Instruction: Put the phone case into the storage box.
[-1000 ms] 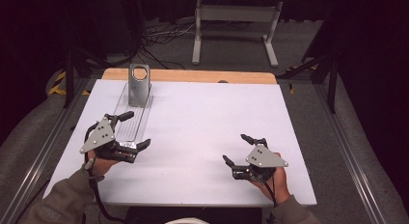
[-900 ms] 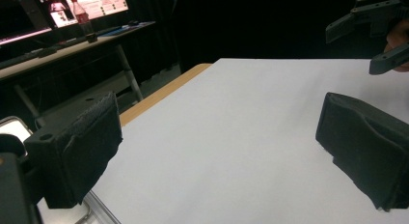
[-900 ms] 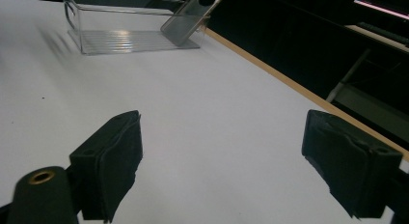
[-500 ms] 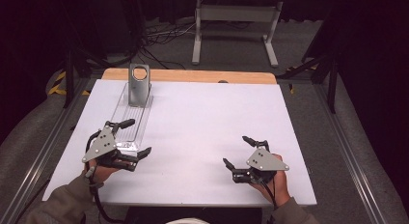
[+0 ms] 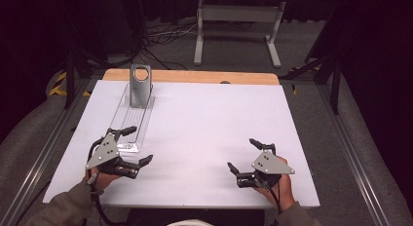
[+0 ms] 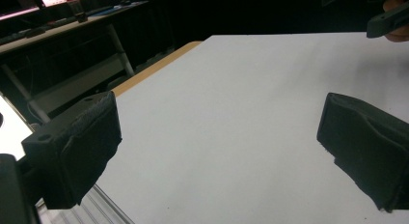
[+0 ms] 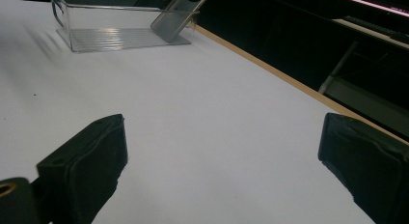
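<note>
A clear plastic tray [image 5: 130, 122] lies along the left side of the white table [image 5: 204, 123]. A grey metal plate with a round hole [image 5: 140, 84] leans upright at the tray's far end. My left gripper [image 5: 138, 145] rests by the tray's near end, jaws wide open and empty [image 6: 222, 137]. My right gripper [image 5: 243, 155] sits near the front right, well away from the tray. Its jaws have just been opening and nothing is between them [image 7: 224, 156]. From the right gripper view, the tray [image 7: 120, 31] and the plate [image 7: 174, 17] lie far ahead.
A wooden strip [image 5: 195, 76] borders the table's far edge. Metal rails [image 5: 46, 153] run along both sides. A white stand [image 5: 236, 21] and cables lie on the floor behind. The right gripper's jaw tip [image 6: 388, 21] shows at the top right of the left gripper view.
My left gripper has drifted a little toward the table's near edge, along the tray's near end. The right hand has stayed put, its jaws a touch wider.
</note>
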`<state>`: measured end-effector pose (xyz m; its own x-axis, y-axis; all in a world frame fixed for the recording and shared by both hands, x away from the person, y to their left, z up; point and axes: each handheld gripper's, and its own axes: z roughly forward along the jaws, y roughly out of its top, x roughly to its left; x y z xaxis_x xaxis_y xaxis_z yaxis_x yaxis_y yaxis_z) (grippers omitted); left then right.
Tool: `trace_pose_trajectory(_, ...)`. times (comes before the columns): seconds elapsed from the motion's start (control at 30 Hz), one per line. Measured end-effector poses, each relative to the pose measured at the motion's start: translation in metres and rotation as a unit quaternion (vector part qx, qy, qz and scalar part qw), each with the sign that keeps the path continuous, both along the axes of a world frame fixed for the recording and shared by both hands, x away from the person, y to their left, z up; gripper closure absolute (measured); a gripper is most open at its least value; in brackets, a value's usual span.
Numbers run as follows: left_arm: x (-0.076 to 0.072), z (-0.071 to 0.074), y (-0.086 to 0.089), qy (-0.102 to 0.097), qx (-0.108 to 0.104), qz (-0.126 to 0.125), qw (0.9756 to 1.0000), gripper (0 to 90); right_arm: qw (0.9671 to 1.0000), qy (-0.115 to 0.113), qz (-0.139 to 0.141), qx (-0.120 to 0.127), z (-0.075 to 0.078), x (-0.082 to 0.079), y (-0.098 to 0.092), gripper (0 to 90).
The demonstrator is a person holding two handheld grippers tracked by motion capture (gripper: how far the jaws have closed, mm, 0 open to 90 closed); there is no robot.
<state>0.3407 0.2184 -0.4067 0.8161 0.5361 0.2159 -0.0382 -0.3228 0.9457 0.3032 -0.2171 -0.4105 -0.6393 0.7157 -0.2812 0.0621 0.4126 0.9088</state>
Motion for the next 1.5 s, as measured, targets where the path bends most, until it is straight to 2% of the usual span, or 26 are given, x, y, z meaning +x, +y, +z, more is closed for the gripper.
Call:
trace_pose_trajectory(0.13, -0.001, -0.004, 0.001, 0.004, 0.000, 0.003, 1.0000, 1.9, 1.0000, 0.003, 0.001, 0.000, -0.001, 0.000, -0.001, 3.9)
trace_pose_trajectory(0.23, -0.003, -0.007, 0.002, -0.002, 0.006, 0.007, 1.0000, 2.2, 1.0000, 0.007, 0.001, -0.004, -0.004, -0.001, -0.001, 4.2)
trace_pose_trajectory(0.4, -0.007, -0.016, 0.003, 0.015, 0.009, 0.001, 0.9999, 2.3, 0.9999, 0.013, 0.003, -0.007, -0.007, -0.002, -0.002, 4.7)
trace_pose_trajectory(0.57, -0.013, -0.023, 0.007, 0.022, 0.015, 0.009, 0.9996, 2.3, 0.9998, 0.014, 0.007, -0.012, -0.009, -0.005, -0.002, 4.9)
trace_pose_trajectory(0.63, -0.014, -0.024, 0.008, 0.019, 0.017, 0.013, 0.9996, 2.3, 0.9998, 0.013, 0.006, -0.010, -0.009, -0.005, -0.003, 5.0)
trace_pose_trajectory(0.7, -0.015, -0.025, 0.009, 0.029, 0.012, 0.013, 0.9994, 2.3, 0.9999, 0.013, 0.007, -0.007, -0.008, -0.005, -0.004, 5.1)
trace_pose_trajectory(0.8, -0.015, -0.025, 0.012, 0.032, 0.005, 0.018, 0.9993, 2.3, 0.9999, 0.009, 0.008, -0.007, -0.007, -0.006, -0.004, 5.3)
trace_pose_trajectory(0.83, -0.015, -0.026, 0.012, 0.034, -0.004, 0.020, 0.9992, 2.3, 0.9999, 0.009, 0.008, -0.007, -0.007, -0.006, -0.004, 5.4)
trace_pose_trajectory(0.93, -0.014, -0.025, 0.013, 0.030, -0.003, 0.020, 0.9993, 2.3, 0.9998, 0.010, 0.011, -0.009, -0.007, -0.006, -0.002, 5.7)
trace_pose_trajectory(1.17, -0.014, -0.025, 0.017, 0.038, -0.018, 0.019, 0.9989, 2.3, 0.9998, 0.011, 0.009, -0.012, -0.009, -0.005, 0.000, 5.9)
trace_pose_trajectory(1.23, -0.013, -0.024, 0.018, 0.034, -0.019, 0.020, 0.9990, 2.3, 0.9998, 0.012, 0.011, -0.014, -0.009, -0.006, 0.001, 6.2)
trace_pose_trajectory(1.37, -0.012, -0.025, 0.019, 0.035, -0.020, 0.018, 0.9991, 2.3, 0.9999, 0.007, 0.008, -0.012, -0.008, -0.006, 0.001, 6.4)
trace_pose_trajectory(1.47, -0.010, -0.026, 0.021, 0.040, -0.020, 0.021, 0.9988, 2.0, 0.9999, 0.005, 0.005, -0.009, -0.009, -0.006, -0.001, 6.6)
trace_pose_trajectory(1.5, -0.009, -0.027, 0.022, 0.044, -0.028, 0.025, 0.9983, 2.0, 0.9999, 0.005, 0.003, -0.009, -0.009, -0.006, -0.001, 6.6)
